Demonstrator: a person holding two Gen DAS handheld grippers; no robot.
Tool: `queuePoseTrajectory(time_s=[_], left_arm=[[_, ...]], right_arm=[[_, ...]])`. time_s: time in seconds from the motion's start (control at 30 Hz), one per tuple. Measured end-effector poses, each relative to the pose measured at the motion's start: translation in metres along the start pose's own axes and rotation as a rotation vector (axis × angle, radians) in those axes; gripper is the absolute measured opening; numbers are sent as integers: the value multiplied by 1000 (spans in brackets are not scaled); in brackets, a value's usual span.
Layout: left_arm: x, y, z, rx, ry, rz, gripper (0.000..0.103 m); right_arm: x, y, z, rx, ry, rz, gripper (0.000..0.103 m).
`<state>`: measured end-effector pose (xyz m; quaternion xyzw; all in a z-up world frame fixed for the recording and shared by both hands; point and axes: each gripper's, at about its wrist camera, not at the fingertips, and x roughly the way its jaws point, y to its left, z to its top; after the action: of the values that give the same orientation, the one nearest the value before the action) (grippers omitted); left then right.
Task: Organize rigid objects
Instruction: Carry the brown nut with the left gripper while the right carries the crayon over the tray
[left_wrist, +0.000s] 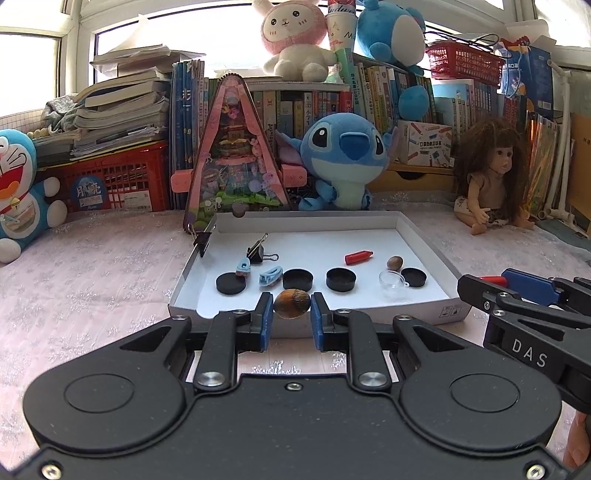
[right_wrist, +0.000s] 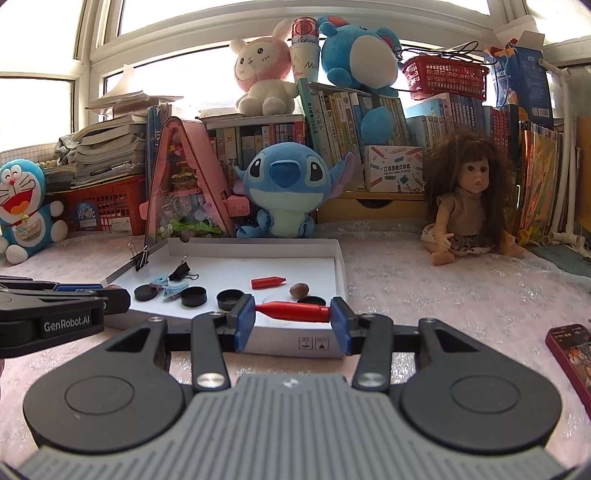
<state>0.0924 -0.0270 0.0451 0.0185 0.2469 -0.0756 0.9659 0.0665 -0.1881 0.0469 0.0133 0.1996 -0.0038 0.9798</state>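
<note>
Small rigid items are being gathered into a shallow white box (left_wrist: 424, 240) sitting on the lace-covered counter (left_wrist: 92, 266). Left tool (left_wrist: 291, 308) pinches a brown striped nut (left_wrist: 291, 303) between its blue pads, held just over the box's near edge, above the floor of the box, likely so it can be dropped inside. Right tool (right_wrist: 291, 314) clamps a red crayon-shaped piece (right_wrist: 293, 311) end to end, tip at the left pad, also at the near wall of the box; a lengthwise grip keeps it from rolling out.

Inside the box already: a second red crayon piece (left_wrist: 358, 257), a smaller brown nut (left_wrist: 395, 263), four black round caps in a rough row, e.g. (left_wrist: 340, 279), a clear plastic dome (left_wrist: 393, 282) just beside the rightmost cap, two light-blue clips (left_wrist: 270, 276), a black binder clip (left_wrist: 258, 253). Another binder clip (left_wrist: 202, 239) is clamped on the left wall, probably holding that side up. Row layout suggests sorting by kind, so the crayon likely goes near the other crayon and the nut near its match, judging only.

Around the box: Stitch plush (left_wrist: 345, 158) right behind it, doll (left_wrist: 487, 173) to the right, well apart, phone (right_wrist: 572, 354) on the counter near the right tool.
</note>
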Motion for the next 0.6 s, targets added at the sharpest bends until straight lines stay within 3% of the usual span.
queuePoseTrajectory(time_s=[0.6], left_arm=[[62, 12, 40, 5, 22, 30, 20]], right_arm=[[59, 1, 27, 7, 42, 2, 50]])
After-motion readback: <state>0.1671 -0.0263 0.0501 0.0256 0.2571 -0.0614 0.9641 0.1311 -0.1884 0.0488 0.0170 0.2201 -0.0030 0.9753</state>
